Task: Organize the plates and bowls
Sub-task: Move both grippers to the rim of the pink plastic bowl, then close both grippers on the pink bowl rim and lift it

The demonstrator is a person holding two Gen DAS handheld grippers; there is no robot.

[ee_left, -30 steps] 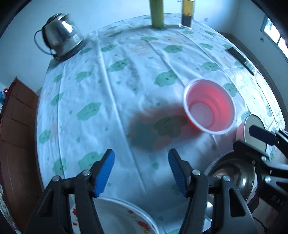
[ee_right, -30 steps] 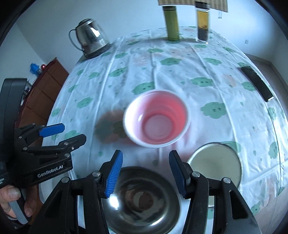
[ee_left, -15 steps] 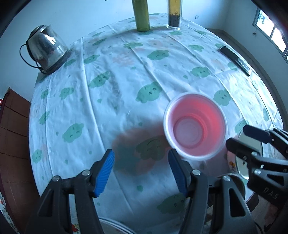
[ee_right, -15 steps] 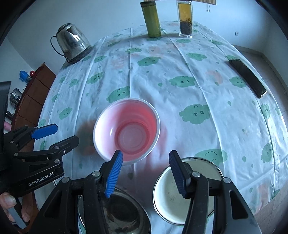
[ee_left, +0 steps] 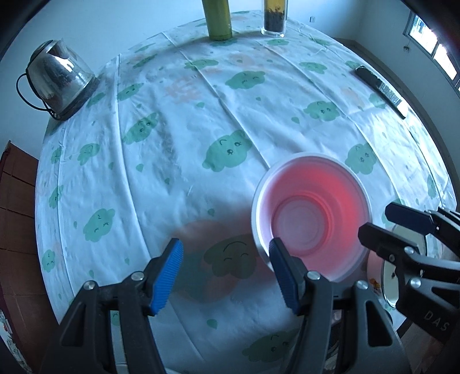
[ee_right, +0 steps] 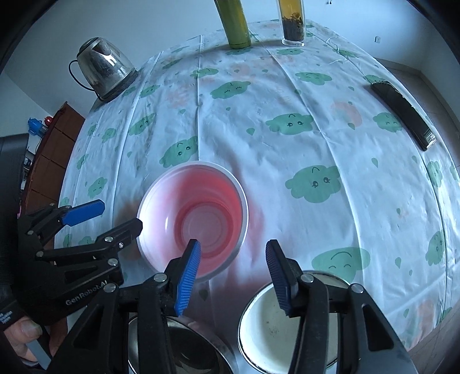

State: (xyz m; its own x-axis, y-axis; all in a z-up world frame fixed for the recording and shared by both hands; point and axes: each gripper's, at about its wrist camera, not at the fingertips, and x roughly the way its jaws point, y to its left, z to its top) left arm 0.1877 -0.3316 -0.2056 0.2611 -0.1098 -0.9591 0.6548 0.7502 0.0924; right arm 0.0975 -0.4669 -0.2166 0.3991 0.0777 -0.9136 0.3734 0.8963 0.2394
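A pink plastic bowl [ee_left: 312, 215] with a white rim stands upright on the cloud-print tablecloth; it also shows in the right wrist view [ee_right: 195, 215]. My left gripper [ee_left: 225, 272] is open and empty, just left of the bowl, its right finger near the rim. My right gripper [ee_right: 233, 273] is open and empty above the bowl's near right edge. A white enamel bowl [ee_right: 267, 325] and a steel bowl [ee_right: 198, 348] sit under the right gripper. The left gripper also shows at the left of the right wrist view [ee_right: 118, 217].
A steel kettle [ee_left: 57, 83] stands at the far left of the table. A green bottle [ee_left: 217, 18] and a glass of tea [ee_left: 274, 17] stand at the far edge. A black remote [ee_right: 402, 113] lies at the right. A wooden cabinet [ee_right: 54, 143] is beyond the left edge.
Both grippers have pulled back and up from the table. The pink bowl now sits nearer the left gripper's right finger; the steel bowl has slid lower in the right wrist view.
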